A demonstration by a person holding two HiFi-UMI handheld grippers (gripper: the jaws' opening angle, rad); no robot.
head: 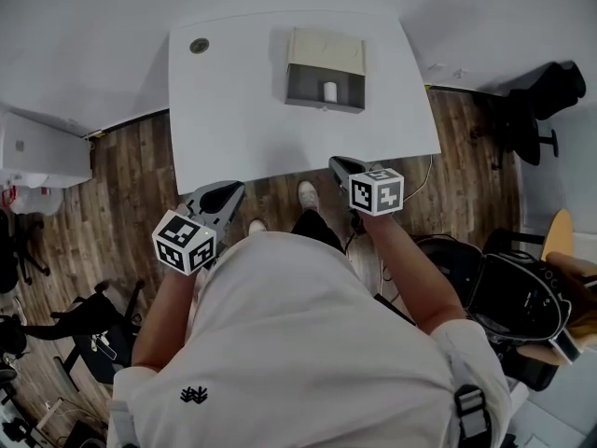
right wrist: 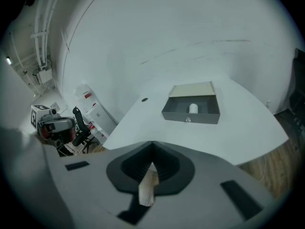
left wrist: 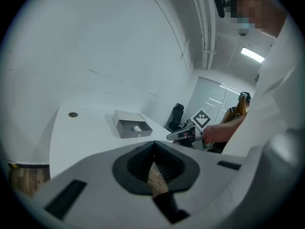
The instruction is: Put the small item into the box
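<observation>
A grey box (head: pixel 323 68) with a pale lid stands open at the far side of the white table (head: pixel 233 129). A small white cylinder (head: pixel 330 91) sits inside it, also seen as the cylinder (right wrist: pixel 193 108) in the box (right wrist: pixel 192 109) and the cylinder (left wrist: pixel 137 128) in the box (left wrist: pixel 131 126). My left gripper (head: pixel 235 187) hangs shut and empty over the floor, just short of the table's near edge. My right gripper (head: pixel 334 163) is shut and empty at that same edge. Each gripper view shows its own jaws meeting with nothing held: the left gripper (left wrist: pixel 153 144), the right gripper (right wrist: pixel 152 144).
A round cable hole (head: pixel 199 46) lies in the table's far left corner. A black office chair (head: pixel 536 110) stands to the right, a white cabinet (head: pixel 37 152) to the left, dark bags (head: pixel 513 297) at the near right. Wooden floor surrounds the table.
</observation>
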